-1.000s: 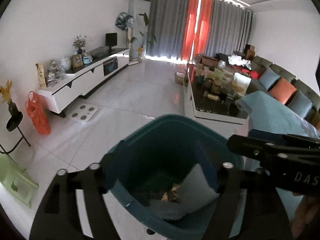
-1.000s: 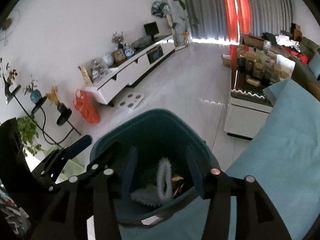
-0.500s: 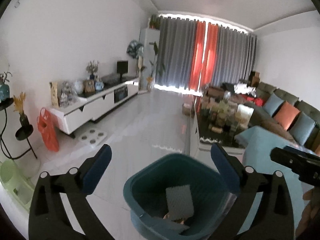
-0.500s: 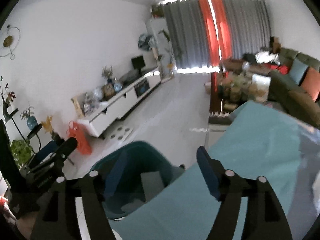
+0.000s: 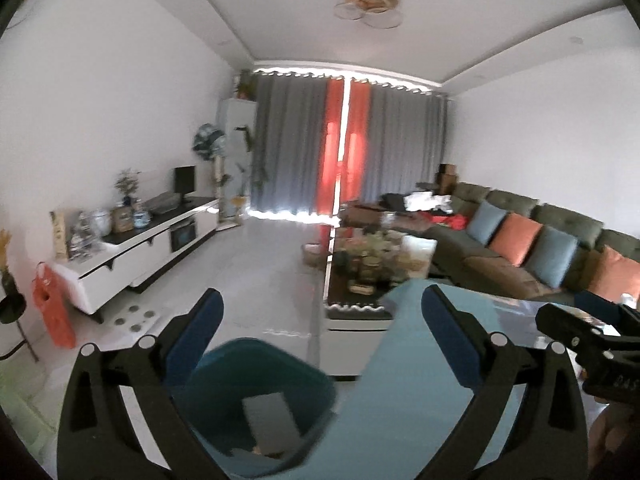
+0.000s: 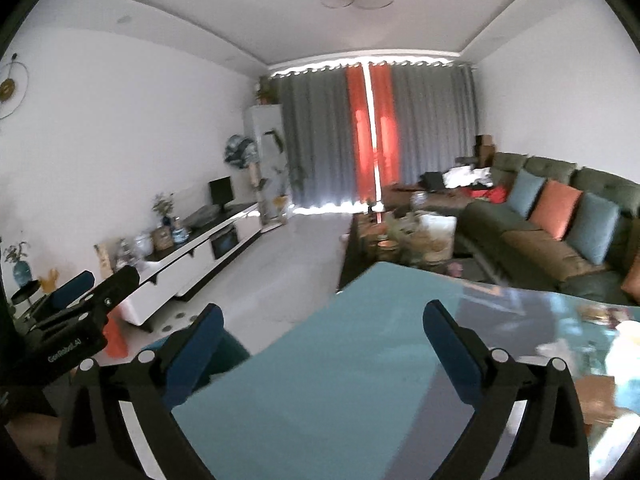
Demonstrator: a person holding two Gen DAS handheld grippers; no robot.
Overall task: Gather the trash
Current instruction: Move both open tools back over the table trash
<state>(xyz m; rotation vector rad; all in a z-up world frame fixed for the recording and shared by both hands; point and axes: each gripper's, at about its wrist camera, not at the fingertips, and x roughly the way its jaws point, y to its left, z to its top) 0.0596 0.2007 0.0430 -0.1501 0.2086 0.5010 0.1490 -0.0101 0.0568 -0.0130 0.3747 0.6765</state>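
Observation:
A teal trash bin [image 5: 260,376] stands on the floor beside the teal table [image 5: 400,392]. A flat grey piece [image 5: 272,420] lies inside it on other scraps. My left gripper [image 5: 322,304] hangs above the bin's rim, open wide and empty. My right gripper [image 6: 324,312] is over the table's corner; its jaws are opening with nothing between them. Only a sliver of the bin [image 6: 228,354] shows behind its left finger. Blurred bits of litter [image 6: 624,344] lie at the right end of the table [image 6: 340,360].
A cluttered dark coffee table [image 5: 360,280] stands beyond the teal table. A green sofa with cushions [image 5: 520,248] lines the right wall and a white TV cabinet [image 5: 132,256] the left. An orange bag [image 5: 54,312] hangs by the cabinet. White floor lies between.
Both grippers have risen out of the bin and pulled back, with their jaws spreading wider. The grey piece and a white fuzzy piece stayed in the bin. Both views now tilt up toward the room.

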